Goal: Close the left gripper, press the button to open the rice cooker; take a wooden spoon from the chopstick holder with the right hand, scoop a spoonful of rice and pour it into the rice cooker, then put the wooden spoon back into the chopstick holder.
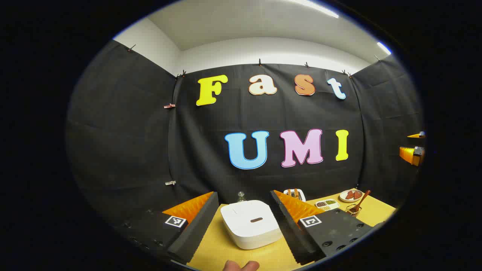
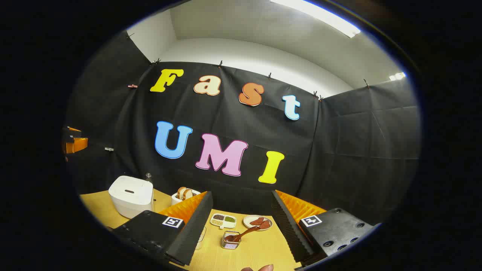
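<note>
Left gripper view: I hold the left gripper (image 1: 244,222) above the yellow surface (image 1: 211,248), its fingers (image 1: 196,222) spread wide apart and grasping nothing. Between them sits the white rice cooker (image 1: 251,224), lid down, with its dark button (image 1: 256,219) on top facing the camera. A small glass jar (image 1: 241,196) stands just behind the cooker. Farther right I see a toaster (image 1: 295,194) with bread, a divided dish of grains (image 1: 327,204), a plate with reddish slices (image 1: 351,195), and the chopstick holder (image 1: 353,210) with the wooden spoon (image 1: 362,201) leaning out of it. A fingertip (image 1: 241,265) shows at the bottom edge.

Right gripper view: the right gripper (image 2: 241,222) also has its fingers (image 2: 290,222) released, wide apart and empty. The chopstick holder (image 2: 230,241) stands on the surface between them, the wooden spoon (image 2: 244,234) resting in it, tilted right. The divided dish (image 2: 223,220) and plate (image 2: 257,222) lie just behind. The rice cooker (image 2: 131,195) and toaster (image 2: 184,195) stand to the left.
</note>
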